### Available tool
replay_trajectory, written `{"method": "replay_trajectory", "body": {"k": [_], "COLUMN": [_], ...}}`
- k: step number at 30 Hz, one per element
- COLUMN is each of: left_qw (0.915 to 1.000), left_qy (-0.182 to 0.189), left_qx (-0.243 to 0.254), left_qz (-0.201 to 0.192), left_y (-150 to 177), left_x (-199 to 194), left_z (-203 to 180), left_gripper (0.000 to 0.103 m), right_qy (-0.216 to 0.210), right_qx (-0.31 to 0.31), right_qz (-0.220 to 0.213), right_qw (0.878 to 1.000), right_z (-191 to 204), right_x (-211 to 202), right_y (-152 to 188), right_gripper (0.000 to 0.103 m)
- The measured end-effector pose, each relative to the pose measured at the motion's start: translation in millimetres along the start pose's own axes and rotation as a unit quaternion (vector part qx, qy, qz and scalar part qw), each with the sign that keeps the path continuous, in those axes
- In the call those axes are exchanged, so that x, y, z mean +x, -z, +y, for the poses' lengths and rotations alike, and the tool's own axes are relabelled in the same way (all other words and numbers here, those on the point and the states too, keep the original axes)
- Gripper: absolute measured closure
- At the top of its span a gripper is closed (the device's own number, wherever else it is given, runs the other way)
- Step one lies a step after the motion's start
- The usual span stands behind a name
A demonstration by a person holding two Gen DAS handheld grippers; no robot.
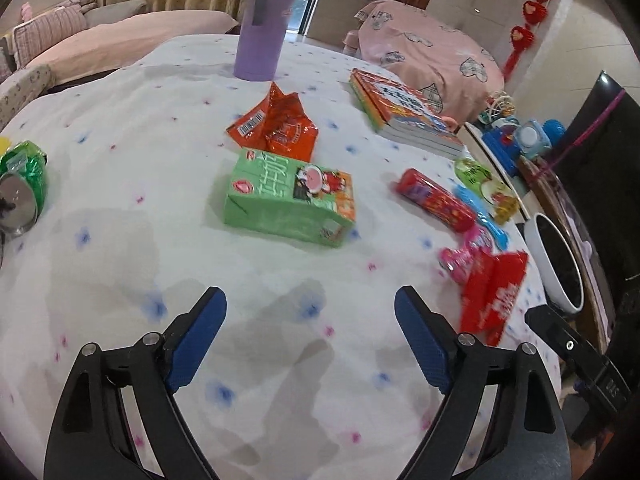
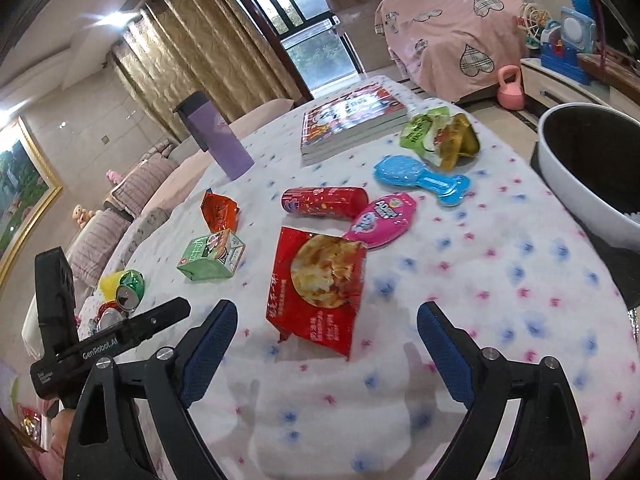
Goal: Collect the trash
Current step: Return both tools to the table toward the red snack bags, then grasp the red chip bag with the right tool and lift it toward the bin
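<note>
Trash lies on a flowered white tablecloth (image 1: 120, 184). A green drink carton (image 1: 290, 200) lies ahead of my open, empty left gripper (image 1: 310, 304), with an orange-red wrapper (image 1: 276, 124) behind it. A crushed green can (image 1: 24, 184) is at far left. My right gripper (image 2: 326, 316) is open and empty just before a large red snack bag (image 2: 320, 288). Beyond it lie a pink packet (image 2: 380, 220), a red tube (image 2: 324, 202), a blue plastic piece (image 2: 420, 178) and a green-yellow pouch (image 2: 440, 136). The carton (image 2: 212, 258) and can (image 2: 128, 284) show to its left.
A purple bottle (image 1: 266, 20) stands at the table's far side. A stack of books (image 1: 404, 114) lies at the back right. A white bin with a black liner (image 2: 592, 168) stands off the table's right edge. Sofas and toys surround the table.
</note>
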State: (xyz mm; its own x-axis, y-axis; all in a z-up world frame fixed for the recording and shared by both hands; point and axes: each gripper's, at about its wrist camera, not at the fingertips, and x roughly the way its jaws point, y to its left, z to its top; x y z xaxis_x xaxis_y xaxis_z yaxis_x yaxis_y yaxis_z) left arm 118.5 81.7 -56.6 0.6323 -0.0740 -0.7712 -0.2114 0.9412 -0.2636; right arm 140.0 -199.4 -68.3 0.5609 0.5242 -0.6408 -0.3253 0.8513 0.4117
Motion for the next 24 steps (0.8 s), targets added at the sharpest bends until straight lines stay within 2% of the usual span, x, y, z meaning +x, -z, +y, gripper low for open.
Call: {"method": "replay_trajectory", "body": {"k": [13, 16, 19, 20, 21, 22, 24], "left_qw": [0.9974, 0.9970, 0.9970, 0.9972, 0.9973, 0.9976, 0.9976], "left_qy": [-0.067, -0.074, -0.073, -0.070, -0.067, -0.062, -0.057], "left_qx": [0.025, 0.021, 0.023, 0.025, 0.027, 0.030, 0.039], "left_qz": [-0.008, 0.004, -0.006, -0.007, -0.008, -0.006, -0.006], "left_y": [-32.0, -34.6, -36.3, -36.6, -36.6, -36.3, -35.2], "left_x": [42.6, 55.1, 53.9, 53.9, 53.7, 54.1, 53.1], "left_z": [-7.6, -5.7, -5.7, -6.0, -6.7, -7.9, -11.7], "left_gripper": [0.014, 0.014, 0.014, 0.019, 0.033, 0.041, 0.063], "right_qy": [-0.001, 0.000, 0.004, 0.004, 0.005, 0.006, 0.004], "right_qx": [0.001, 0.003, 0.001, 0.001, 0.000, -0.002, -0.005], "right_qz": [0.023, 0.029, 0.031, 0.031, 0.031, 0.033, 0.030], "right_qw": [1.000, 1.000, 1.000, 1.000, 1.000, 0.999, 1.000], "right_z": [-0.2, -0.4, -1.2, -2.0, -2.4, -3.2, -4.2], "right_x": [32.6, 40.8, 44.8, 45.4, 45.0, 45.1, 42.2], "right_y": [-15.6, -17.7, -17.5, -17.2, -16.7, -16.3, -16.5], "right_gripper": [0.010, 0.010, 0.012, 0.021, 0.030, 0.045, 0.050]}}
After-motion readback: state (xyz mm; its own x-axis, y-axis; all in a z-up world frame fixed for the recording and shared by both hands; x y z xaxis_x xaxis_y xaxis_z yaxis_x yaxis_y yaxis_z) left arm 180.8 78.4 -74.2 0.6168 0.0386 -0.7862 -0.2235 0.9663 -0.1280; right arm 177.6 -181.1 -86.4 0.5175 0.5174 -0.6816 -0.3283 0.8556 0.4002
